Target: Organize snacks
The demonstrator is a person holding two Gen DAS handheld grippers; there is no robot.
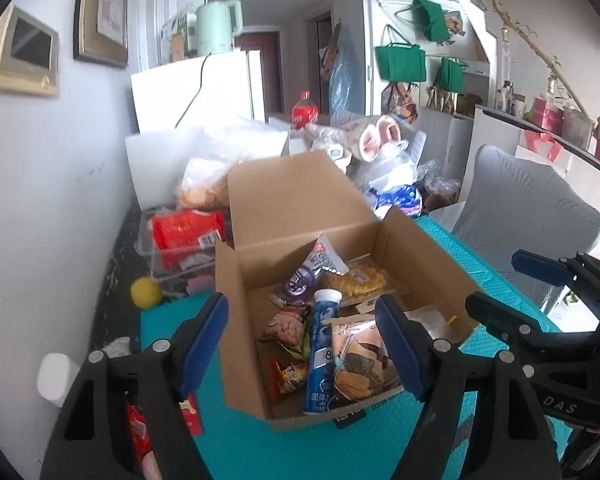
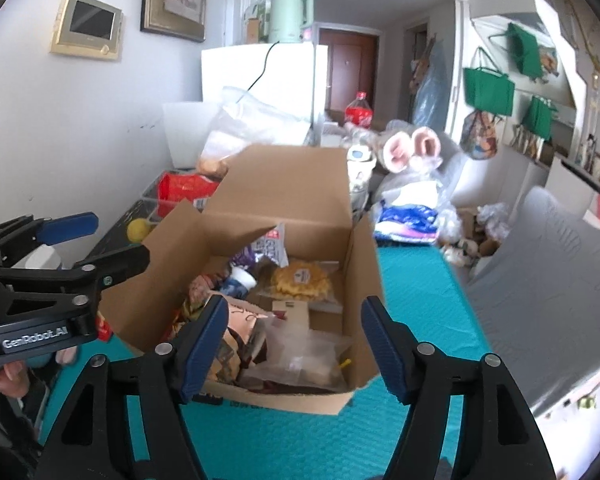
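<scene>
An open cardboard box (image 1: 240, 320) (image 2: 284, 184) stands on a teal mat (image 1: 260, 452) with its lid flap up at the back. Inside lie a blue tube (image 1: 322, 352), a purple packet (image 1: 304, 276), a yellow waffle snack (image 1: 360, 280) (image 2: 300, 280), a brown biscuit packet (image 1: 360, 356) and a clear packet (image 2: 304, 356). My left gripper (image 1: 300, 340) (image 2: 120, 236) hangs open above the box's near left part, holding nothing. My right gripper (image 2: 294, 336) (image 1: 496, 284) hangs open above the near right part, also holding nothing.
A clear tub with a red packet (image 1: 184, 232) and a yellow ball (image 1: 145, 292) sit left of the box by the wall. Behind are a plush toy (image 1: 376, 136), a cola bottle (image 1: 305, 110) and bags. A grey chair (image 1: 520, 216) stands at the right. Another red packet (image 1: 136, 428) lies near left.
</scene>
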